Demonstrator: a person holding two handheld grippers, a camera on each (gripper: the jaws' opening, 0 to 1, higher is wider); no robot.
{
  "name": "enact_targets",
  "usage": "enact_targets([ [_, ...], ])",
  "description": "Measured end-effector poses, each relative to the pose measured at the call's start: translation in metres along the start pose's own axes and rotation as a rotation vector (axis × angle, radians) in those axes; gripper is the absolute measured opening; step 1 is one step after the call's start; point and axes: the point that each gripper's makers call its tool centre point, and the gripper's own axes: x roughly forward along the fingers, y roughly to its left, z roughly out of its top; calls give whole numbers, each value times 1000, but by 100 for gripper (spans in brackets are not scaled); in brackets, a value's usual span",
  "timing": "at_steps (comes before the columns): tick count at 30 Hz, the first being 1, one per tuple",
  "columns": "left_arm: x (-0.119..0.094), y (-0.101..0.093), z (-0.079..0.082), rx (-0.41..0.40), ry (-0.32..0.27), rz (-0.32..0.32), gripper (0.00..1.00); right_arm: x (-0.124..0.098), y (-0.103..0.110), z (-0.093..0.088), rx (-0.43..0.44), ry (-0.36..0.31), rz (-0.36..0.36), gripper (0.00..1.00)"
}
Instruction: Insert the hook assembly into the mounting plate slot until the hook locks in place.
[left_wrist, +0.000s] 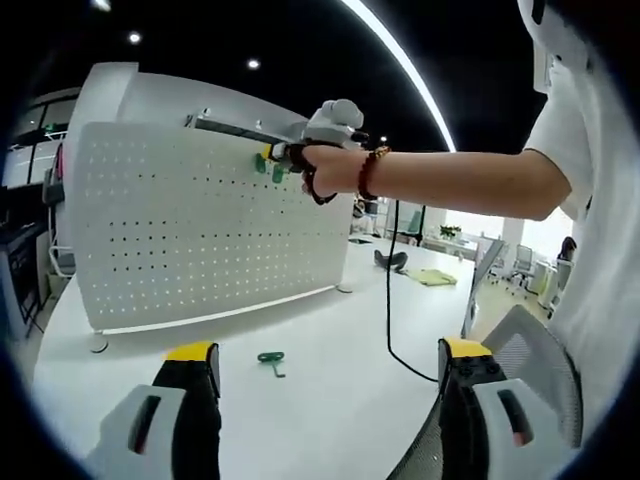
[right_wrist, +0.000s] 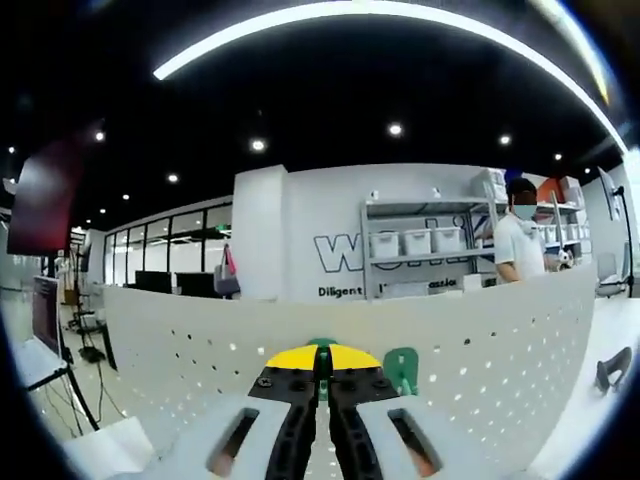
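Hook (right_wrist: 321, 346), green, sits clamped between the right claw (right_wrist: 320, 375) tips, pressed up against the top band of the pegboard (right_wrist: 480, 350); only a small green tab shows above the yellow jaw ends, at 6 o'clock in the right gripper view. Jaws drawn together on it, narrow dark seam between them.

Pegboard (left_wrist: 200, 230): large white perforated panel, standing upright on the tabletop (left_wrist: 330, 360); fills 9 to 12 o'clock of the left gripper view. In the right gripper view it spans the whole lower half, its top edge a curved line.

Tabletop: white, bare in front of the board's foot.

Person's forearm (left_wrist: 460, 180) reaches in from 3 o'clock in the left gripper view, hand (left_wrist: 335, 170) gripping the right tool at the board's upper edge, near 12 o'clock. Beaded bracelet (left_wrist: 372, 170) at the wrist. Black cable (left_wrist: 392, 290) hangs from that tool down to the tabletop.

Left claw (left_wrist: 330, 365): jaws spread wide apart, yellow tips at 7 and 5 o'clock, holding nothing, above the tabletop.

Second green hook (right_wrist: 401, 368) already mounted on the board, just beside the right claw at its 3 o'clock. Green pieces (left_wrist: 268, 165) also visible at the board by the hand.

Third green hook (left_wrist: 271, 358) lies loose on the tabletop, between the left jaws, nearer the left one.

Background: shelving unit with white bins (right_wrist: 420, 240), person standing at 3 o'clock.
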Motion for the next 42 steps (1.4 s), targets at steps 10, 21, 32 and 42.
enact_targets([
  [10,-2,5,-3,-12,0,14,92,0,-3,-1,-37,-28,-55,1],
  [21,-4,9,-4,-8,4,23,92,2,-4,-10,-46,2,-60,1],
  [32,-2,6,-3,-4,4,17,92,5,-3,-15,-48,68,-40,4],
  [42,-3,7,-2,-3,3,21,91,3,-5,-21,-50,119,-61,4],
])
